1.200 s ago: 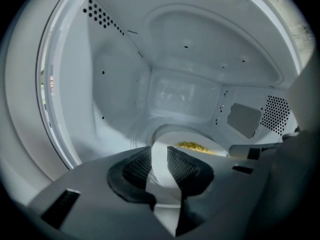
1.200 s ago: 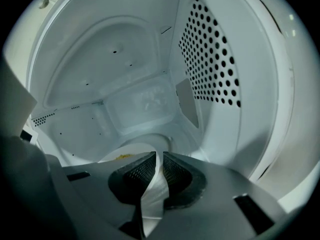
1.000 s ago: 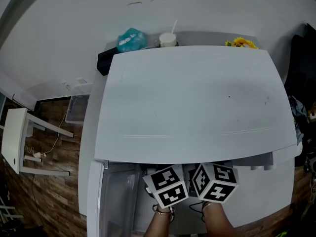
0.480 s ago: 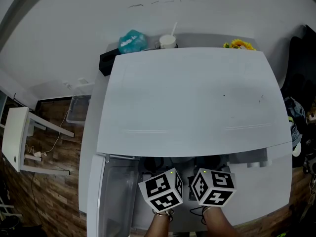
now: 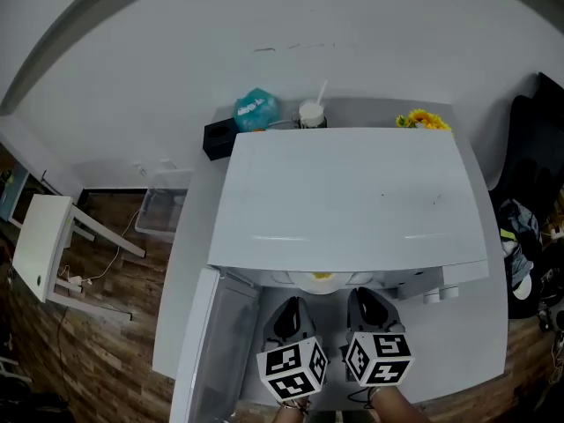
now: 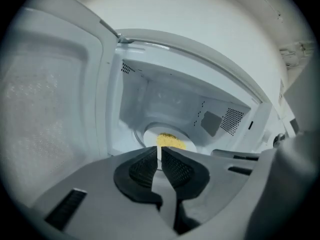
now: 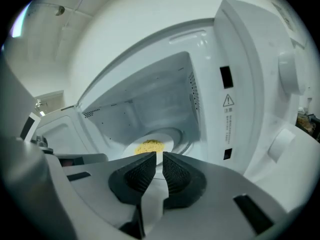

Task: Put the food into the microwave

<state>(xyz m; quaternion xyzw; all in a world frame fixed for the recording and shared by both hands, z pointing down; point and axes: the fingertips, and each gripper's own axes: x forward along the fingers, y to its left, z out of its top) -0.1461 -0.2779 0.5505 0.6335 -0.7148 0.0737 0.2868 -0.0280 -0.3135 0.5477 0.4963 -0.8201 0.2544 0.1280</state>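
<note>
The white microwave [image 5: 344, 192] stands with its door [image 5: 220, 342] swung open to the left. Yellow food [image 5: 322, 277] lies on a white plate [image 6: 150, 134] on the turntable inside, also seen as food [image 6: 171, 141] and food [image 7: 149, 146]. My left gripper [image 5: 291, 311] and right gripper [image 5: 366, 305] sit side by side just outside the opening, both pointing in at the plate. The left gripper [image 6: 159, 154] has just been closing its jaws; only a thin slit remains and nothing is between them. The right gripper [image 7: 159, 158] looks the same, with nothing in it.
The control panel with knobs [image 7: 287, 74] is right of the cavity. Behind the microwave stand a teal bag [image 5: 256, 110], a cup with a straw [image 5: 310, 113], yellow flowers [image 5: 421, 119] and a black box [image 5: 218, 139]. A white stool [image 5: 48, 245] and a clear bin [image 5: 163, 214] are at left.
Both grippers have drawn back toward me, out from under the microwave's top edge. The plate with the food now shows inside the cavity.
</note>
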